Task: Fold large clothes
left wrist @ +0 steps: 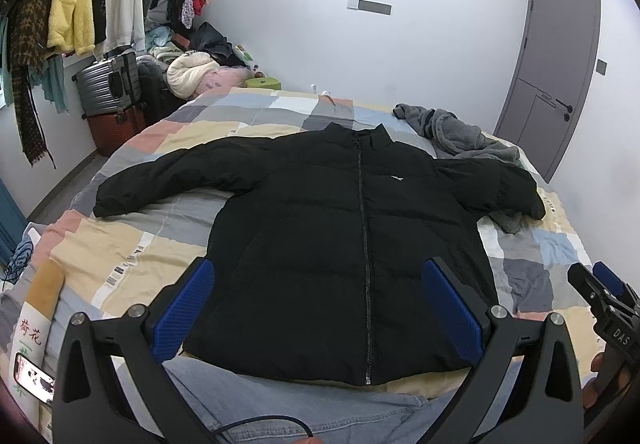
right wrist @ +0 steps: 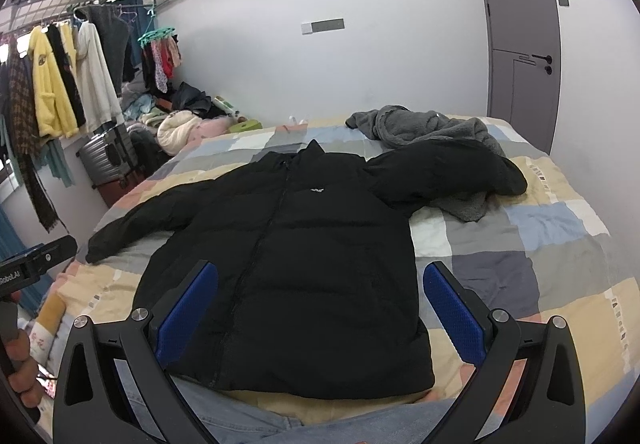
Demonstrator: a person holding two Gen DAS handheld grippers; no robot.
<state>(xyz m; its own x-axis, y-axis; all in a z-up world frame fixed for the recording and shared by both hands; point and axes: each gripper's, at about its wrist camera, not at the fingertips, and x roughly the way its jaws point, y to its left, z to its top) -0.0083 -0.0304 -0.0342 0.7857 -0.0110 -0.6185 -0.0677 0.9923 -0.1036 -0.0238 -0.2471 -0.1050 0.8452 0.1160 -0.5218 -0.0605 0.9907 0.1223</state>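
A black puffer jacket (left wrist: pixel 340 244) (right wrist: pixel 296 264) lies flat and zipped on the bed, front up, collar toward the far wall, both sleeves spread out. Its right-hand sleeve (right wrist: pixel 448 172) rests on a grey fleece garment. My left gripper (left wrist: pixel 318 284) hovers open above the jacket's hem, blue pads wide apart, nothing between them. My right gripper (right wrist: pixel 320 284) also hangs open over the lower part of the jacket, holding nothing. The right gripper's body shows at the right edge of the left wrist view (left wrist: pixel 604 292).
The bed carries a patchwork quilt (right wrist: pixel 540 236) and a crumpled grey fleece (right wrist: pixel 432 128) at the far right. Jeans-clad legs (left wrist: pixel 300 412) are at the near edge. Suitcases (left wrist: pixel 108 84), a clothes rack (left wrist: pixel 72 4) and a pile of laundry stand left; a grey door (left wrist: pixel 560 68) is right.
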